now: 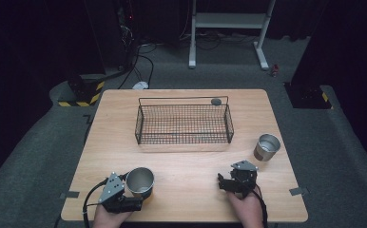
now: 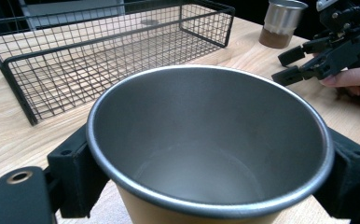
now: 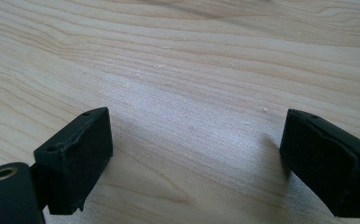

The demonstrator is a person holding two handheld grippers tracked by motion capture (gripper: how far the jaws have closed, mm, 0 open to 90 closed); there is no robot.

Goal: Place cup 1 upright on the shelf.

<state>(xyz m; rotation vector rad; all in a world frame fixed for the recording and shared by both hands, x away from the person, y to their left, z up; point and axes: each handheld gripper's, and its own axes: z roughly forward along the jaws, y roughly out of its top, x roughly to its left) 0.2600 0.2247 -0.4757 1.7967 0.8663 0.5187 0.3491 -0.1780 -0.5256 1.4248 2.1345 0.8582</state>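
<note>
Left gripper [image 1: 133, 186], at the near left edge of the table [image 1: 186, 166] in the high view, has its jaws closed around a steel cup [image 1: 140, 181] that stands upright on the wood; right gripper [image 1: 225, 183] rests at the near right with jaws parted and nothing between them. Far of both, mid-table, sits a wire basket [image 1: 184, 124] with a small dark disc [image 1: 216, 101] by its far right corner, and a second cup [image 1: 267, 147] stands upright to the right, near the right gripper but apart from it. From the left gripper view, the held cup [image 2: 211, 144] is seen from above its rim, bare inside, a jaw pressed on each side; the basket [image 2: 103, 56] lies beyond it with the table between them, the second cup [image 2: 280, 21] far right, and the right gripper [image 2: 304, 65] spread open with fingertips [image 2: 350, 77] behind it. Looking along the right gripper [image 3: 194, 158], its view has two jaws wide apart over bare wood grain [image 3: 178, 60].
</note>
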